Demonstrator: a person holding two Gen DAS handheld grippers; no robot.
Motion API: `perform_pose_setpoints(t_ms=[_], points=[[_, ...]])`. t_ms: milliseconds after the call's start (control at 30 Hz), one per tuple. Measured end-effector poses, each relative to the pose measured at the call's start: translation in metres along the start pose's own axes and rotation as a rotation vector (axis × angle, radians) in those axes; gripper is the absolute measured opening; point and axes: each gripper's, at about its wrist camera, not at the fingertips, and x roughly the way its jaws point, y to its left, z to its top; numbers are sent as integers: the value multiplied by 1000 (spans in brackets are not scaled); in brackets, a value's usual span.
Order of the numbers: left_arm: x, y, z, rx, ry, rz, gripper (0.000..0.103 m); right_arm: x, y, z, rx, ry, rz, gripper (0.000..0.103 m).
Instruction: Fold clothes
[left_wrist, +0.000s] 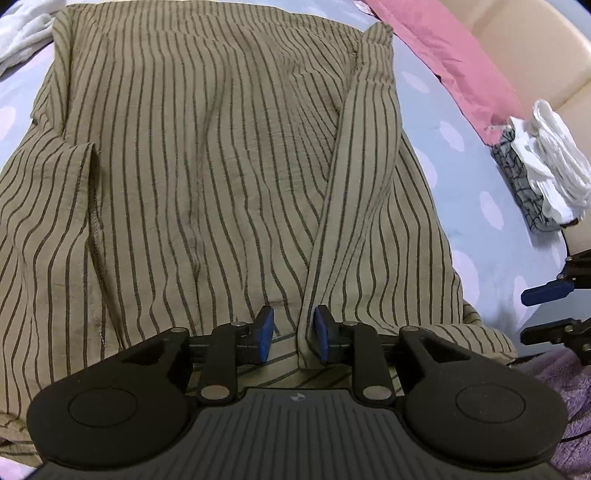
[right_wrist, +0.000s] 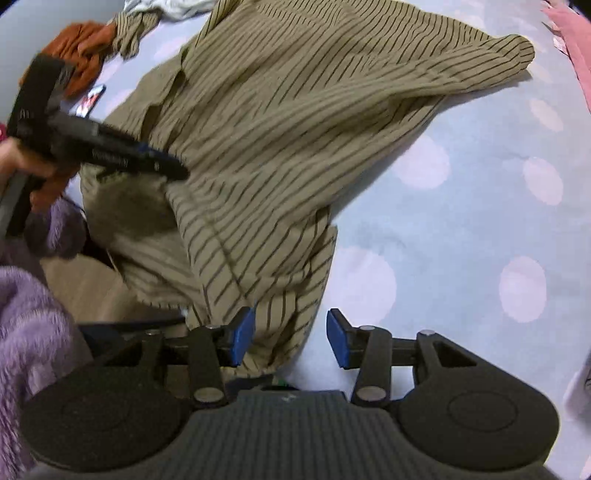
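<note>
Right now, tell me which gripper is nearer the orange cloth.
Left. The left gripper hovers over the striped shirt on the side where the orange cloth lies. The right gripper sits at the shirt's opposite, near edge, farther away.

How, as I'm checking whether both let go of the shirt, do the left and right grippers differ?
The left gripper has its jaws narrowly apart; the right gripper has them clearly wider. The left gripper has a folded edge of the striped shirt in its gap; the right gripper has cloth beside one pad, with the spotted sheet showing past it. Both have blue pads, point down, and clamp nothing.
</note>
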Motion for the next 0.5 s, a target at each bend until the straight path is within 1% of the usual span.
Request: perform_pose_setpoints(t_ms=[100,167,200,233,267,367,400,467,500], points=[[2,-6,0,22,4,-1,21,14,-7,-11,11,50,5,48],[3,-8,0,30,7,1,21,24,-3,-19,-38,95,2,48],[4,-10,0,34,8,2,21,29,1,-22,-70,109,-6,53],[4,-10,0,36,9,5,21,34,4,-24,-90,112,-15,63],[4,-11,0,36,10,8,21,38,7,-26,-99,111,-13,63],[4,-12,-2,40,9,18,21,50,10,-28,-73,103,65,63],[4,-13,-3,41,9,21,21,54,12,-28,-71,105,72,63],[3,-13,-5,43,8,26,21,61,13,-28,-72,114,34,63],[2,-13,-6,43,8,29,21,64,13,-28,-68,117,10,59]])
